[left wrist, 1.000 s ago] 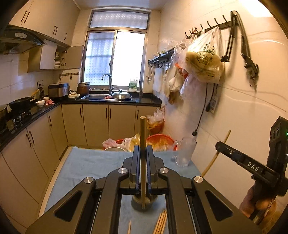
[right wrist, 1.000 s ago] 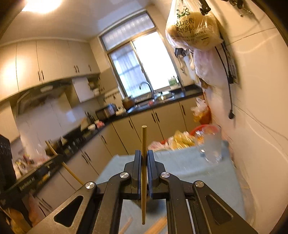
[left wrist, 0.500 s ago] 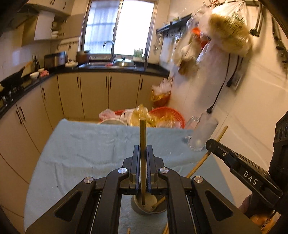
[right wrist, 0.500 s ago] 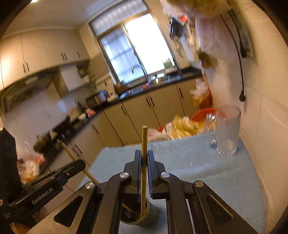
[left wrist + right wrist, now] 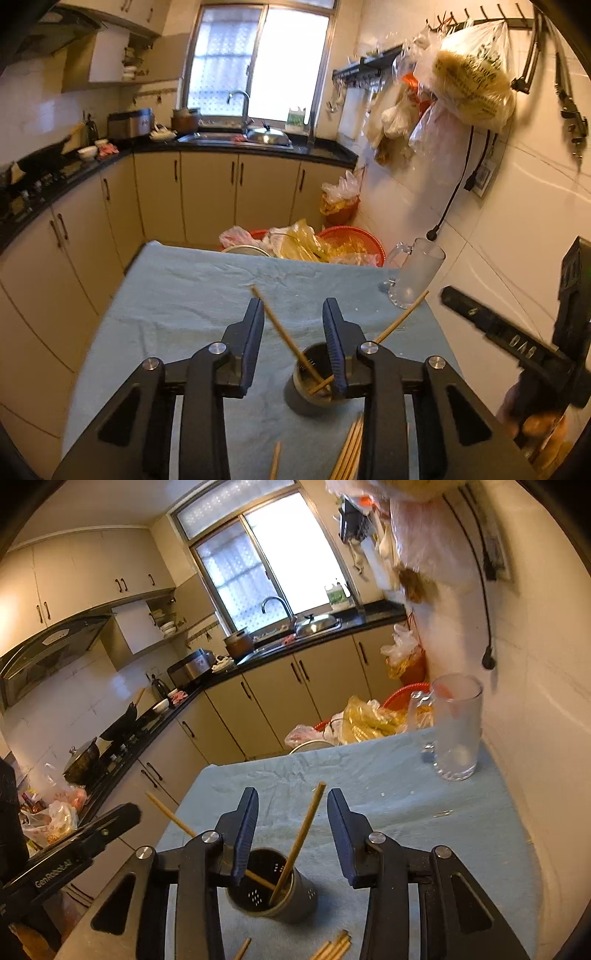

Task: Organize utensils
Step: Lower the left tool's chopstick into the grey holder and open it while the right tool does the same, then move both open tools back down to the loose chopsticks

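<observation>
A dark perforated utensil holder (image 5: 314, 384) (image 5: 271, 890) stands on the cloth-covered table (image 5: 184, 295). Two wooden chopsticks lean in it. One chopstick (image 5: 280, 326) slants left between the fingers of my left gripper (image 5: 293, 308), whose jaws are opening and no longer press it. The other chopstick (image 5: 301, 834) rises between the fingers of my right gripper (image 5: 291, 797), whose jaws are also opening, clear of the stick. Both grippers hover just above the holder, left and right of it.
Several loose chopsticks (image 5: 351, 450) (image 5: 332, 949) lie on the cloth in front of the holder. A glass mug (image 5: 413, 273) (image 5: 456, 727) stands at the table's far right by the tiled wall. Red baskets with plastic bags (image 5: 332, 247) sit past the far edge.
Both grippers came down over the holder, each gripping an upright chopstick. Both have now opened, and the two chopsticks have tipped over to lean inside the holder.
</observation>
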`<state>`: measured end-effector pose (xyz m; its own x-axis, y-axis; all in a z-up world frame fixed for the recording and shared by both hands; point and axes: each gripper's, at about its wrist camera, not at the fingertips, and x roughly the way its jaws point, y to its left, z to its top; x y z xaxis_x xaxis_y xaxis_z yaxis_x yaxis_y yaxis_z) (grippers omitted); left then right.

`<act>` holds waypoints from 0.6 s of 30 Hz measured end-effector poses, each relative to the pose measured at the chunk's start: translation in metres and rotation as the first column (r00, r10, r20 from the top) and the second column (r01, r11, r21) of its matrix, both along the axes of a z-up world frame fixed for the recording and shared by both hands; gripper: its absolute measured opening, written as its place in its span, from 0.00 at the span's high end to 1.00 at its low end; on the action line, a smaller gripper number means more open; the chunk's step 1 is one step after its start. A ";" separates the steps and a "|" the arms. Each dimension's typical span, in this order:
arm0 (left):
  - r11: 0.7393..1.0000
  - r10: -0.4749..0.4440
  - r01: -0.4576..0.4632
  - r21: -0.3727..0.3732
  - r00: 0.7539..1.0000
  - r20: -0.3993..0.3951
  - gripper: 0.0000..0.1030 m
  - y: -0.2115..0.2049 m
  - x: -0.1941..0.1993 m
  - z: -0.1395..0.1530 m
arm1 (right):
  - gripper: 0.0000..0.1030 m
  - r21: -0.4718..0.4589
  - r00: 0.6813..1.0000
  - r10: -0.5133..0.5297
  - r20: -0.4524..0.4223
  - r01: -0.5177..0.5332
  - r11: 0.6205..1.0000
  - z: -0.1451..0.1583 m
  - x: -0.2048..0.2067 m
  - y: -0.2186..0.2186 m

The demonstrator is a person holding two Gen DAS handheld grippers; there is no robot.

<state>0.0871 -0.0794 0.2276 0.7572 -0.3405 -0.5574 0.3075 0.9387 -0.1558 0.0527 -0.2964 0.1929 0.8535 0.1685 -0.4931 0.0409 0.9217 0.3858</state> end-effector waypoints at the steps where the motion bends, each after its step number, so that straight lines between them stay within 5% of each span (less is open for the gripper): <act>1: 1.000 0.007 -0.007 0.002 1.000 0.009 0.68 0.007 -0.010 0.003 | 0.57 -0.007 1.000 -0.004 0.004 0.004 1.000 0.005 -0.008 -0.001; 9: 0.999 0.046 -0.047 0.008 0.999 0.026 0.54 0.050 -0.072 -0.008 | 0.38 -0.100 0.999 -0.015 -0.047 0.011 0.995 0.016 -0.081 -0.011; 16: 0.994 0.031 -0.019 0.103 0.992 -0.122 0.52 0.053 -0.078 -0.081 | 0.36 -0.110 0.948 0.009 -0.318 -0.047 0.993 -0.067 -0.117 -0.023; 18: 0.991 0.022 0.002 0.133 0.984 -0.179 0.52 0.049 -0.073 -0.106 | 0.48 -0.108 0.929 0.018 -0.371 -0.062 0.992 -0.092 -0.121 -0.024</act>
<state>0.0137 -0.0307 0.1221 0.6438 -0.2478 -0.7240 0.2764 0.9575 -0.0819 -0.0688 -0.3205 0.1014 0.6017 0.1221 -0.7894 0.1216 0.9627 0.2416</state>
